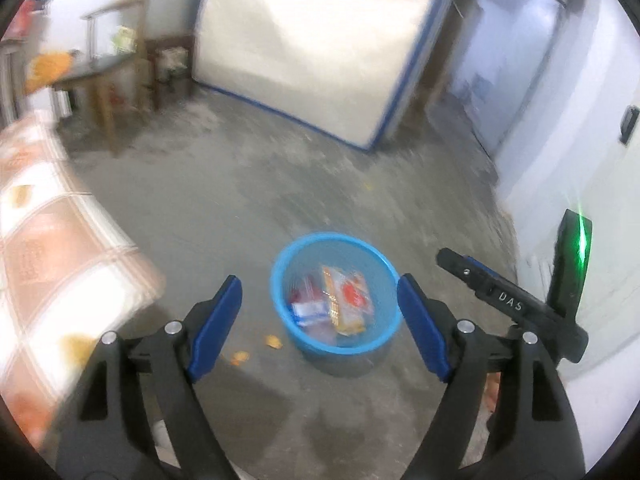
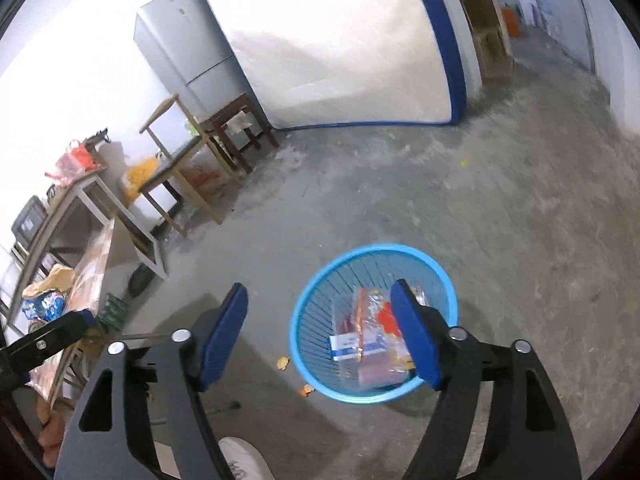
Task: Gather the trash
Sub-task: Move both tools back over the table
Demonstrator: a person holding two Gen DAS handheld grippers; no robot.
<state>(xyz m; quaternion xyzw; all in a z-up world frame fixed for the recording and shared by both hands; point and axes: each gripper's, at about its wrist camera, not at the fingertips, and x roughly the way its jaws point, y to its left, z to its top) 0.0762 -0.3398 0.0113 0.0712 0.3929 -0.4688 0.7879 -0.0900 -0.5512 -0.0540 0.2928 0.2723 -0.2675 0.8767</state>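
We see right gripper [image 2: 320,336] above concrete floor [image 2: 460,216], blue pads [image 2: 222,338] spread wide, nothing between them. Blue basket [image 2: 316,376] sits on floor below, right finger overlapping its rim in view. Inside basket: wrappers [image 2: 360,344], blurred. Two orange scraps [image 2: 283,363] lie on floor just left of basket. Left gripper [image 2: 44,342] pokes in at left edge. White shoe [image 2: 244,460] at bottom. Upright mattress [image 2: 340,40], fridge [image 2: 192,48], wooden stools [image 2: 180,160] stand beyond.

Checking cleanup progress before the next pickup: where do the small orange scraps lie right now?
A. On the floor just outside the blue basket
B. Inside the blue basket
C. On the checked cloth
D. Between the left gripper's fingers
A: the small orange scraps lie on the bare floor beside the blue basket, which holds only wrappers.
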